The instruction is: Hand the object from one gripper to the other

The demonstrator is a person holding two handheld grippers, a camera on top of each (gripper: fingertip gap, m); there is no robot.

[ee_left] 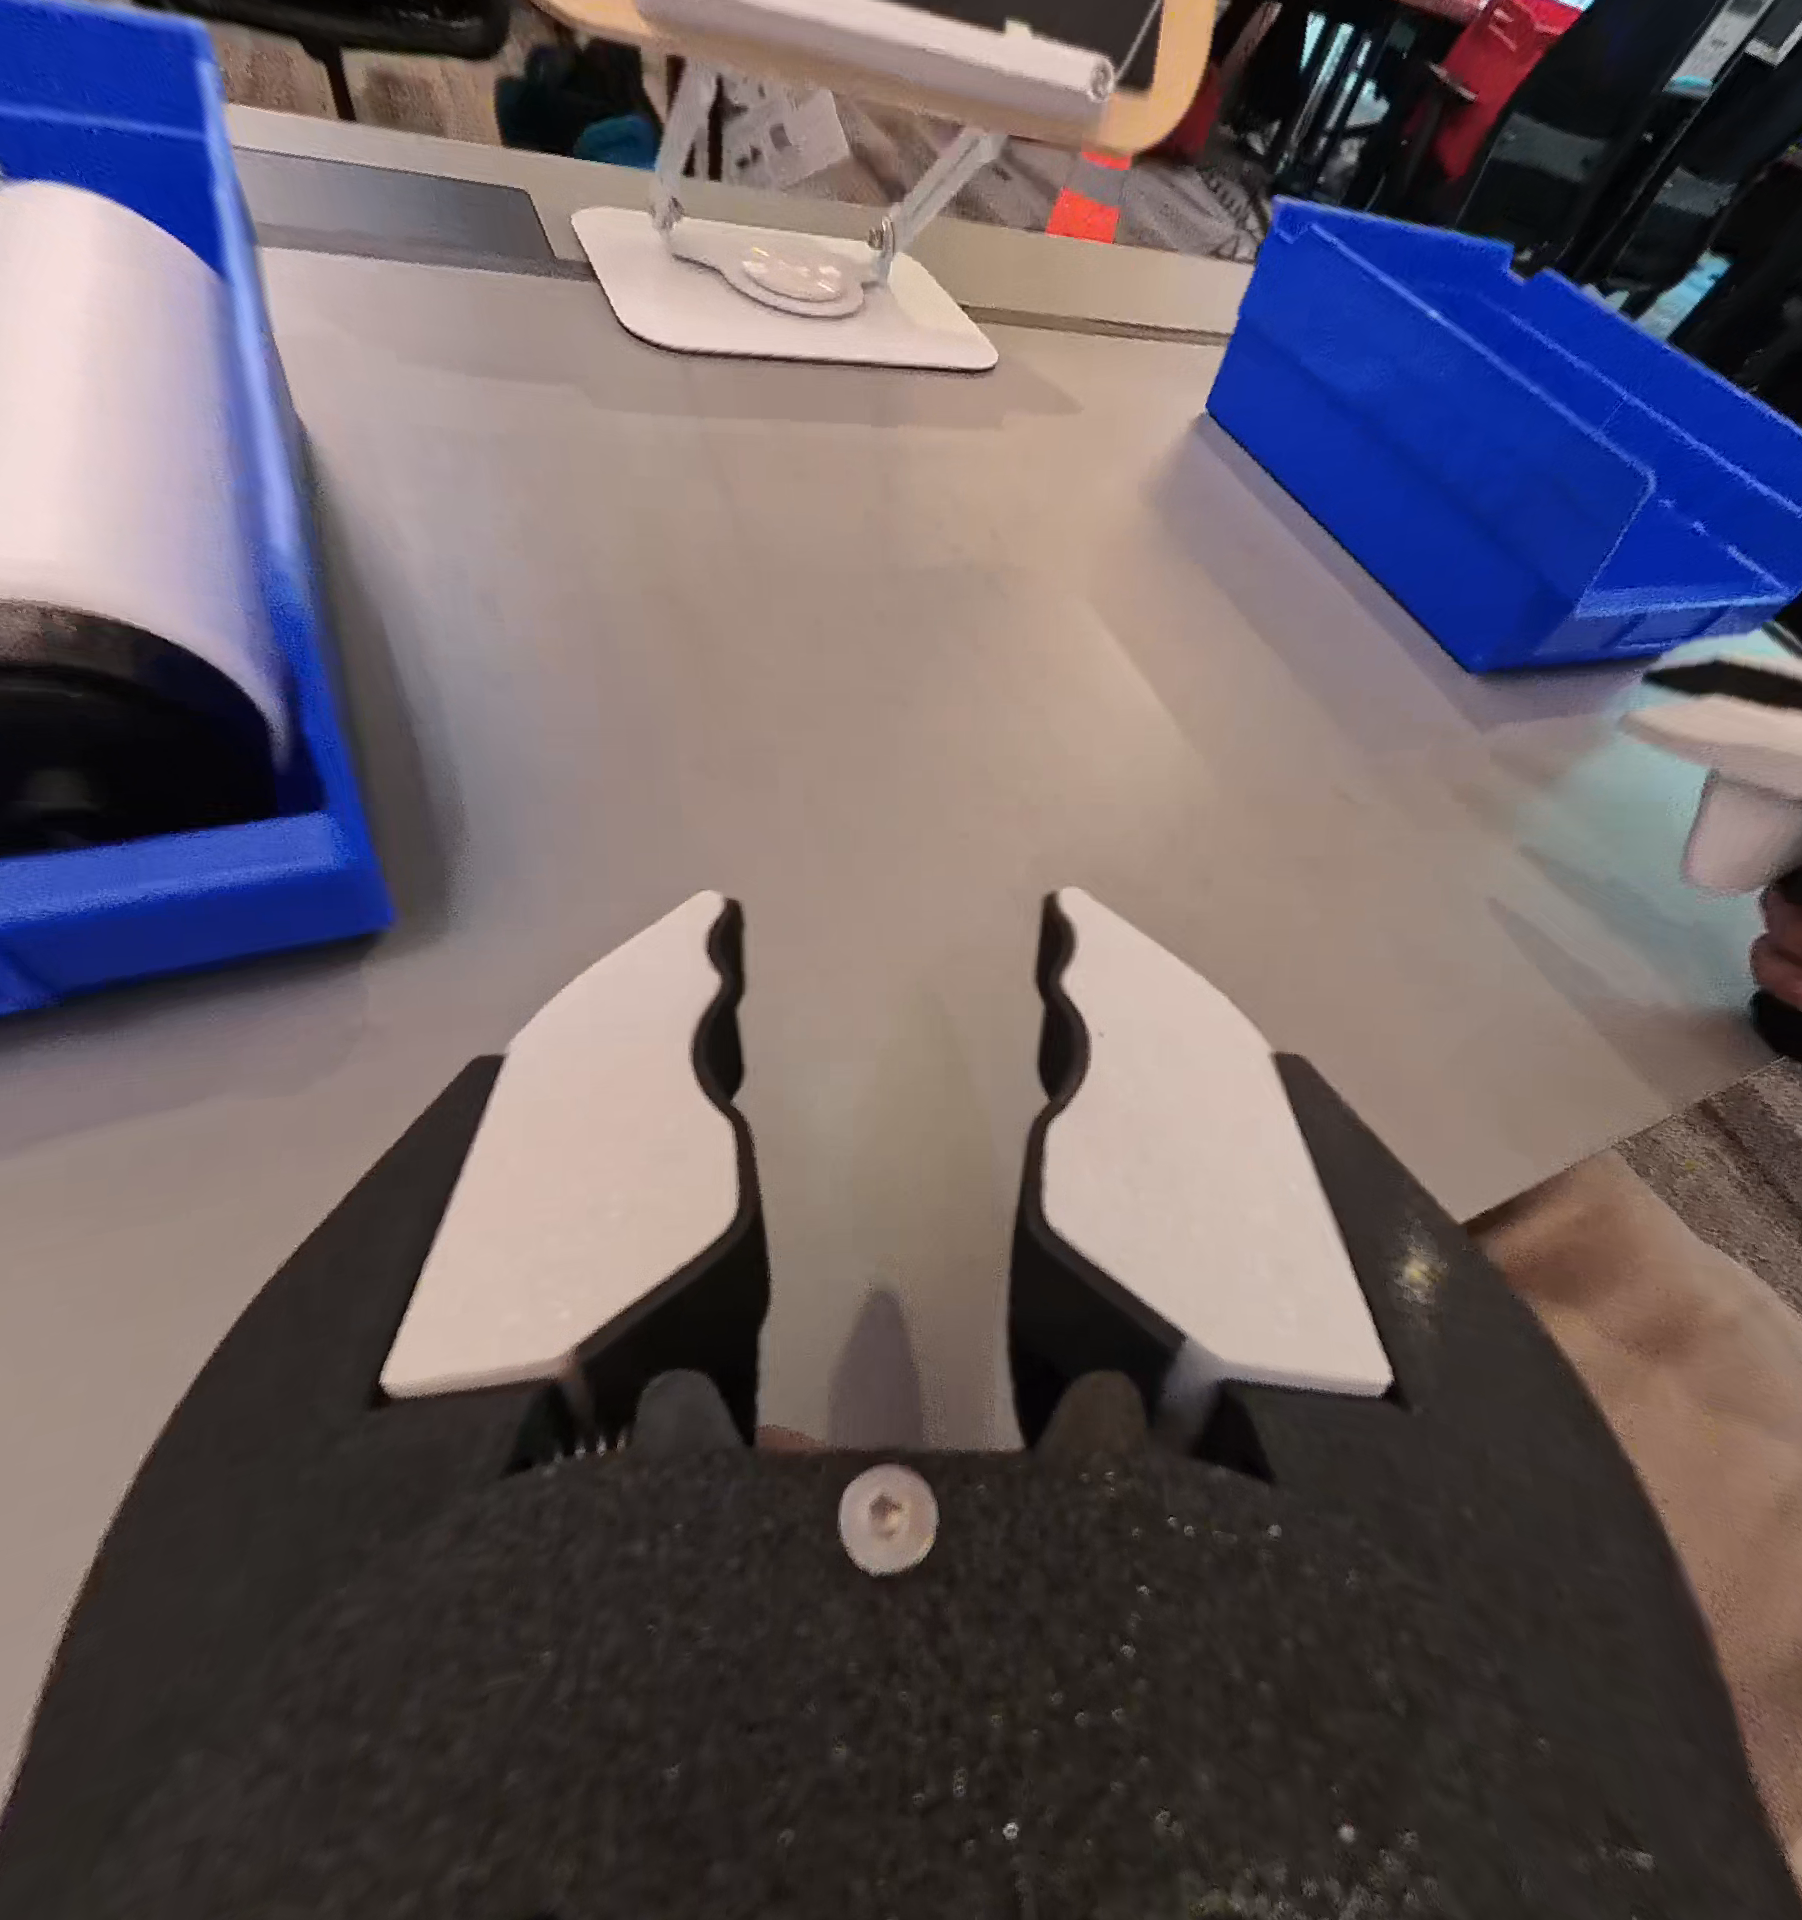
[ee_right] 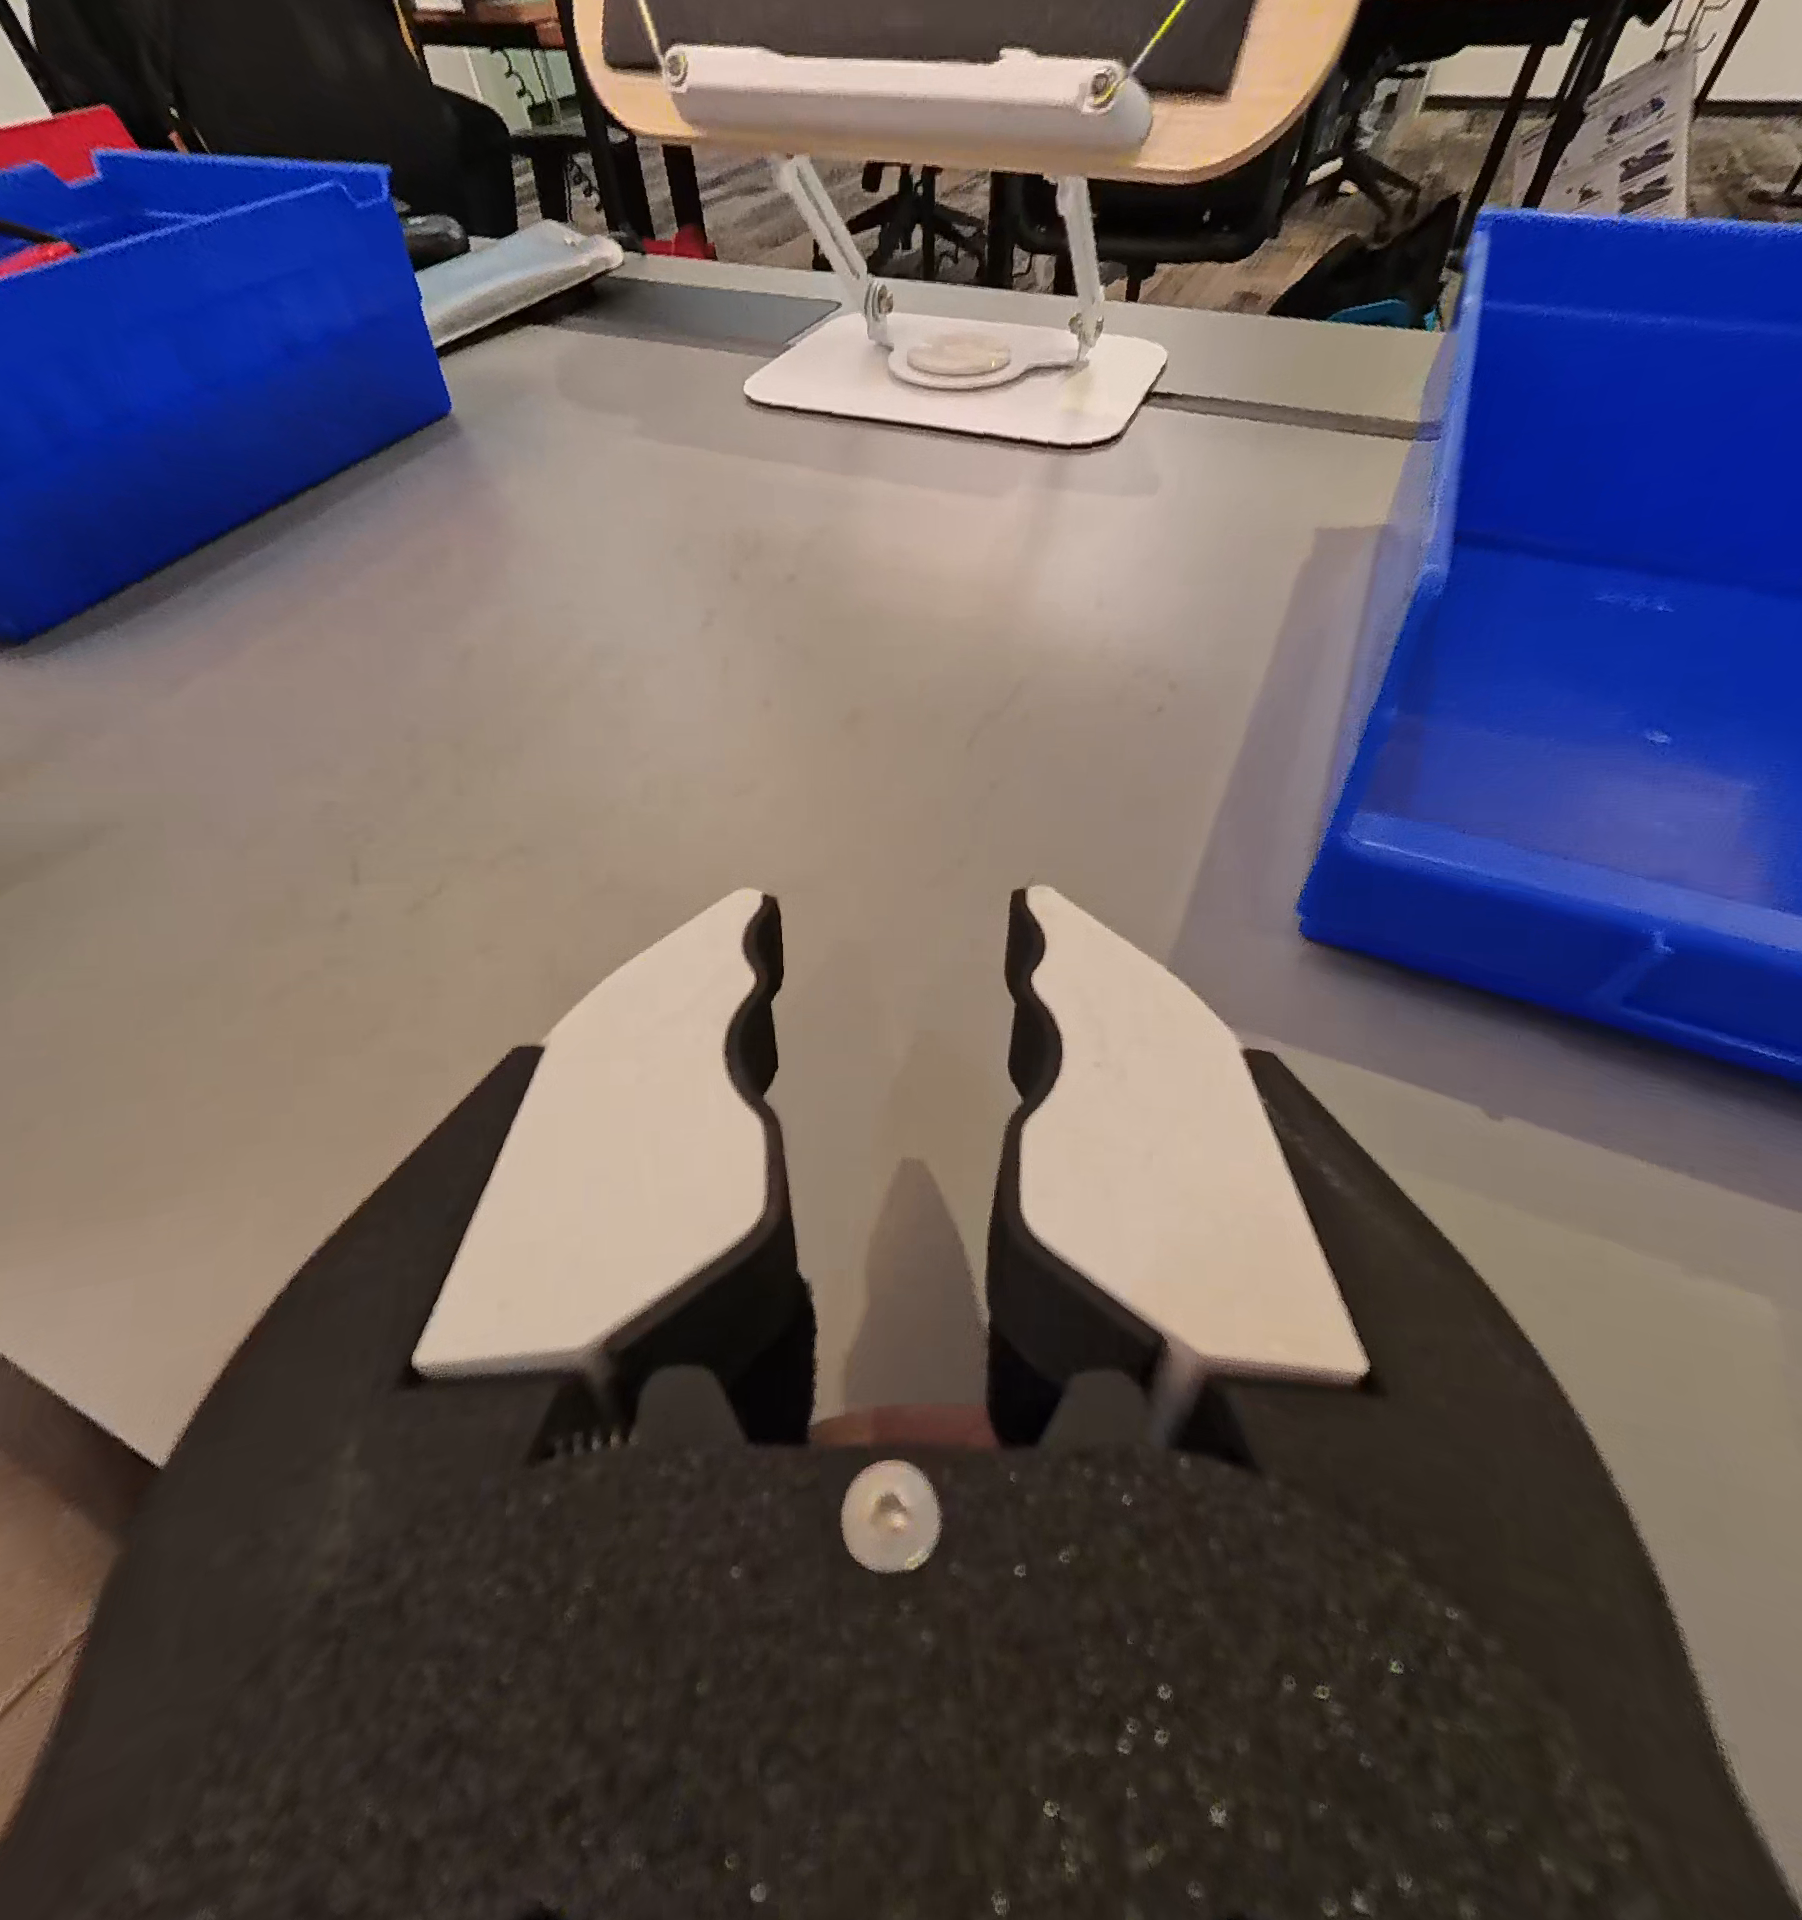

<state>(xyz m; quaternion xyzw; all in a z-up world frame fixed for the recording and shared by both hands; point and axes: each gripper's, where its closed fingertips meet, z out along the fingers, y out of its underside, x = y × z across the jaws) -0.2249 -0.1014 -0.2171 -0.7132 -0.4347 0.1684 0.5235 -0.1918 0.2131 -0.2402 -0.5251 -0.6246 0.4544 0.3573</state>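
Note:
My left gripper (ee_left: 889, 914) is open and empty, low over the grey table (ee_left: 876, 623). To its left a blue bin (ee_left: 253, 883) holds a large white roll with a black core (ee_left: 86, 468). My right gripper (ee_right: 892, 914) is open and empty over the same table (ee_right: 668, 675). An empty blue bin (ee_right: 1603, 727) lies to its right. The left bin also shows in the right wrist view (ee_right: 170, 395), with red items inside. The right gripper shows in part at the right edge of the left wrist view (ee_left: 1770, 790), held by a hand.
A white stand (ee_left: 783, 291) with a flat base sits at the table's far edge, also in the right wrist view (ee_right: 959, 384). The right bin shows in the left wrist view (ee_left: 1499, 468). Chairs and a wooden table stand behind. The table's near edge meets carpet at right (ee_left: 1759, 1143). Across from one pair of fingers to the other is roughly 30 centimetres.

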